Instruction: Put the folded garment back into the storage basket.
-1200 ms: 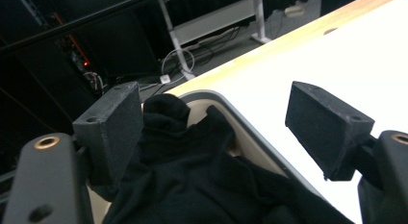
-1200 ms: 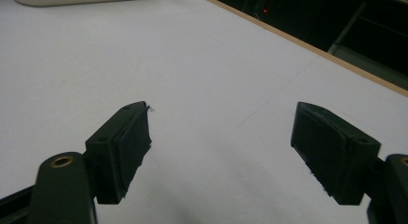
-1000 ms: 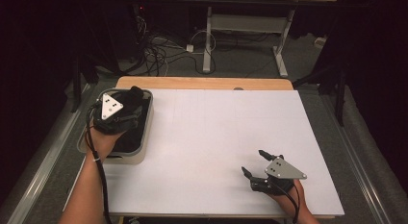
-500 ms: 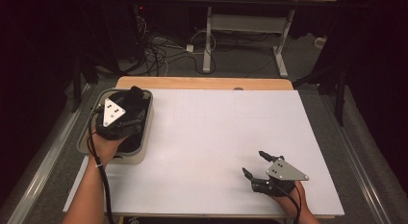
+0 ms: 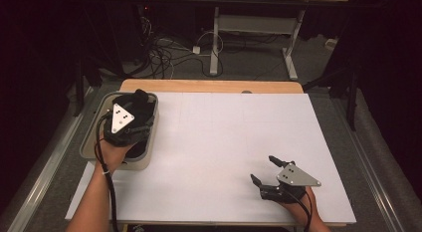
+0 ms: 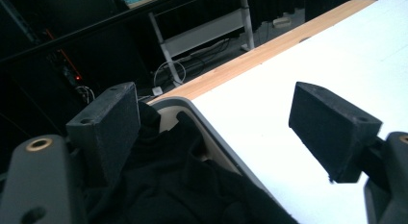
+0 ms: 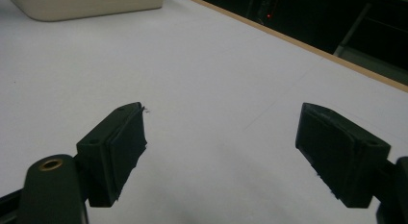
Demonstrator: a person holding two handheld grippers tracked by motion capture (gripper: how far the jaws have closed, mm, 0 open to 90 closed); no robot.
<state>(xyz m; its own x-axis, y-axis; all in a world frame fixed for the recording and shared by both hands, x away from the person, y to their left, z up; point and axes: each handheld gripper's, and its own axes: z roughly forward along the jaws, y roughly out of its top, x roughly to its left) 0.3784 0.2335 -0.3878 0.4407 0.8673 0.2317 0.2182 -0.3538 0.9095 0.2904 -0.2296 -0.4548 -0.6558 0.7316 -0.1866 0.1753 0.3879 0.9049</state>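
Reaching forward along the desk's left edge, my left forearm comes up from the bottom of the high view and the left gripper [image 5: 130, 123] sits over the beige bin [image 5: 89, 142], its grey plate facing up. In the left gripper view its jaws stand wide apart: the left pad hangs over the black cloth [image 6: 183, 185] heaped inside the bin, close against a fold of it, though I cannot tell whether it touches. The right pad hangs over the white sheet [image 5: 224, 142] outside the bin's rim. Nothing is clamped between them. The black cloth lies bunched in the bin, filling most of it and rising near the rim at the far end.

My right hand rests low at the near right part of the desk [image 5: 209, 85], wrist close to the near edge, with the right gripper [image 5: 265, 172] angled toward the left and far side. Its jaws are also spread wide, with bare white sheet between them and nothing held. In the right gripper view the bin's near corner shows at the top left, well apart from this gripper, and the wooden edge of the desk runs along the far side.
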